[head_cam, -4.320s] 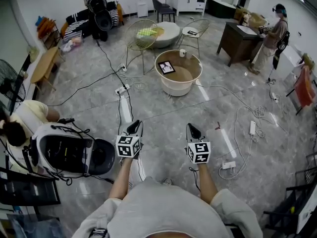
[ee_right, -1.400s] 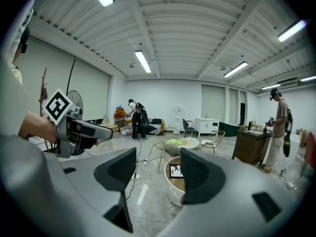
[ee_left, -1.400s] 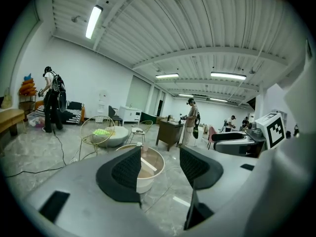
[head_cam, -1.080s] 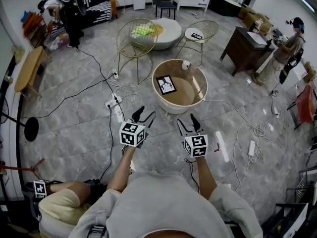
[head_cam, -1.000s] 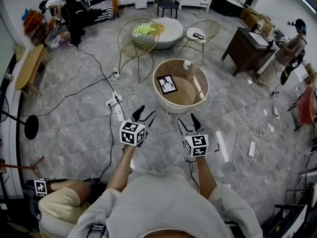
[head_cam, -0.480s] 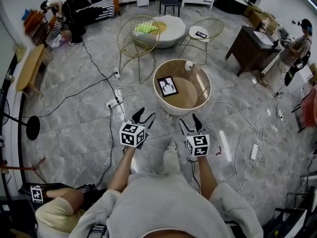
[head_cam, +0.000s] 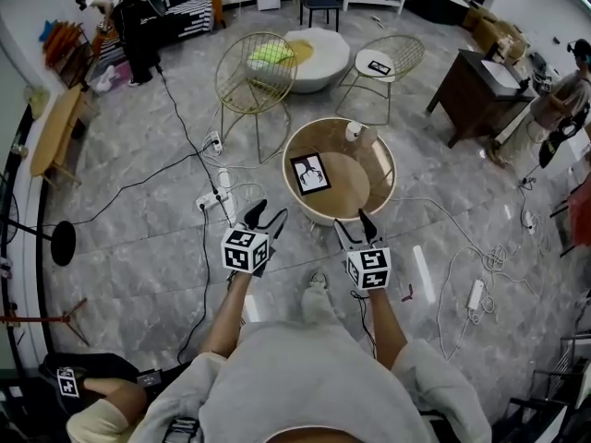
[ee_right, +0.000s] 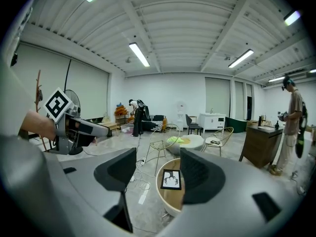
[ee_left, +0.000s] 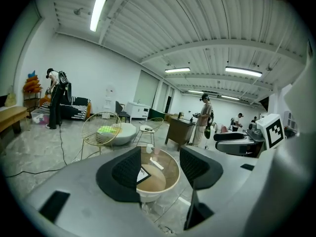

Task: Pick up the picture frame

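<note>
Now the picture frame [head_cam: 310,173] lies on the left part of the round bench [head_cam: 362,185], dark-edged with a branching black figure on white. It sits clearly nearer the person than a second ago. Over the last few seconds the whole bench has drawn in from well ahead to just beyond the tong tips, so the walk-up looks nearly done. A small white cup [head_cam: 354,130] stands at the bench's far edge, well apart from the frame. The left tongs [head_cam: 268,212] hang spread and empty, short of the near rim and to the frame's near left; in the left gripper view one jaw covers part of the frame. The right tongs [head_cam: 353,224] are likewise spread with nothing held, close to the near rim, and the right gripper view shows the frame squarely in the gap between the jaws. Neither pair touches the frame yet. The reach seems the next step, and the right tongs look better lined up, though a frame lying low offers little edge to pinch. One shoe [head_cam: 317,281] is forward, with cables [head_cam: 205,247] on the floor to the left.
</note>
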Tool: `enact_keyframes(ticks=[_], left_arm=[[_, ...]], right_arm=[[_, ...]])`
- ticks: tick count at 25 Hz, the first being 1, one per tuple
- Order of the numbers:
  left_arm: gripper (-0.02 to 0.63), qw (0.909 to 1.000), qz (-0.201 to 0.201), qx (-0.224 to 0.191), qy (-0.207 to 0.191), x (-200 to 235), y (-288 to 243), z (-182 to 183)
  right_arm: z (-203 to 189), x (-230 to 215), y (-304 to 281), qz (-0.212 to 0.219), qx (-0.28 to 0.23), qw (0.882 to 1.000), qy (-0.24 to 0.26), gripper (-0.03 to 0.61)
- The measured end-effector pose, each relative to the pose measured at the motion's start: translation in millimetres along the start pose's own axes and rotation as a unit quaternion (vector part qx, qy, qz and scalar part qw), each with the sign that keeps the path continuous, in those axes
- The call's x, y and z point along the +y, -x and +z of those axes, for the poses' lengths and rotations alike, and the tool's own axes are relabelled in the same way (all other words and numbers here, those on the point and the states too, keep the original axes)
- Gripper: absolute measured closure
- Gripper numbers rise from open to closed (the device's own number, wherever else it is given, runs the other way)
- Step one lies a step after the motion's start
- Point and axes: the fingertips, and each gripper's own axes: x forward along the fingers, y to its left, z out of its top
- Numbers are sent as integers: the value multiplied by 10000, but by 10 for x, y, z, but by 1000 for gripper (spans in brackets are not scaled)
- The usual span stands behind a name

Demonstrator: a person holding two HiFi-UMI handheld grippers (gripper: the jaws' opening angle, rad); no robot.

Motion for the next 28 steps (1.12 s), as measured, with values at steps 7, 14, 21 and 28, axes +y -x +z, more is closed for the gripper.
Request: enact_keyframes(ticks=[7,14,21,28], left_arm=[[374,9999,109,71,19,151,-414,227],[374,9997,215,81,48,214,-888,387],[374,9993,356,105,51,291,-1346,553],[374,9987,481,137,103,353,-1653,596]], right_arm=[[143,-331,-361,118,49,9999,-4,314],[222,-675,-743,310,67,9995,27,316],[315,-1020,-1127,511,46,9987,42,316],[324,-1236,-1406,678,82,9977,48,318]])
